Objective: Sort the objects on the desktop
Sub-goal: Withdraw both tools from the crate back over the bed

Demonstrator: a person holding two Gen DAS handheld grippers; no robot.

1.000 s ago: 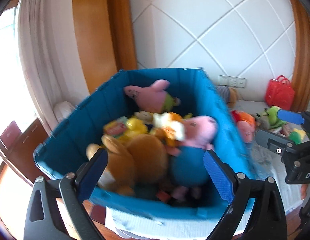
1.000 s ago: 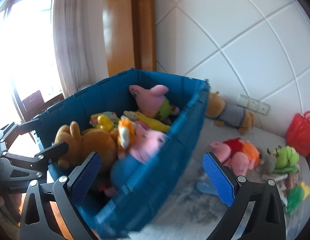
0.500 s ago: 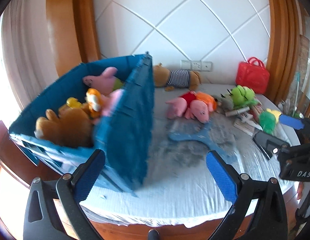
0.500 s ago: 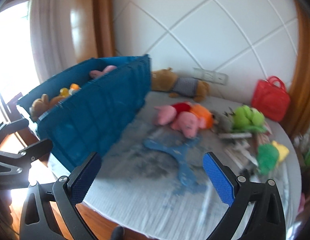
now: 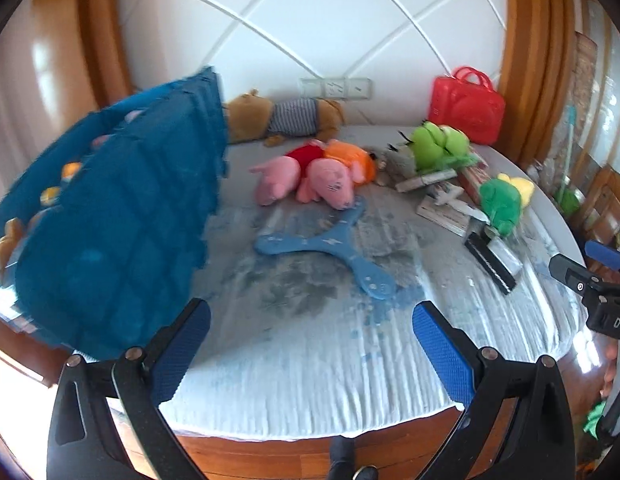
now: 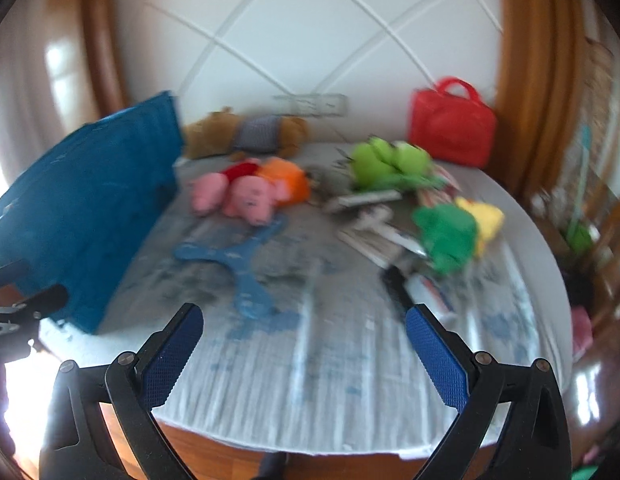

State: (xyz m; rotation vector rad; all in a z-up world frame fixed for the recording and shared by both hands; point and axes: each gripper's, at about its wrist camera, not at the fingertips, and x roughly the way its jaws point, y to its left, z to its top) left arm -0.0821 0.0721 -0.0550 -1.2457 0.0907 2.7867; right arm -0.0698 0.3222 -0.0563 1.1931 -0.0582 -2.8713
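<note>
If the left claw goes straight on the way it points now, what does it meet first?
Probably the bare cloth of the table, just short of the blue three-armed toy. The left claw is open and empty; depth is hard to judge.

Open left hand-held gripper (image 5: 310,344) above cloth-covered table (image 5: 310,368) strewn with plush toys (image 5: 306,176)

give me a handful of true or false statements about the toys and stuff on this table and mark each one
1. The red bag stands at the back by the wall. True.
2. The blue boomerang lies inside the blue bin. False: it lies flat on the table cloth.
3. The left claw grips a plush. False: open, nothing between its pads.
4. Two pink pig plushes lie side by side. True.
5. The brown bear wears a striped shirt. True.
</note>
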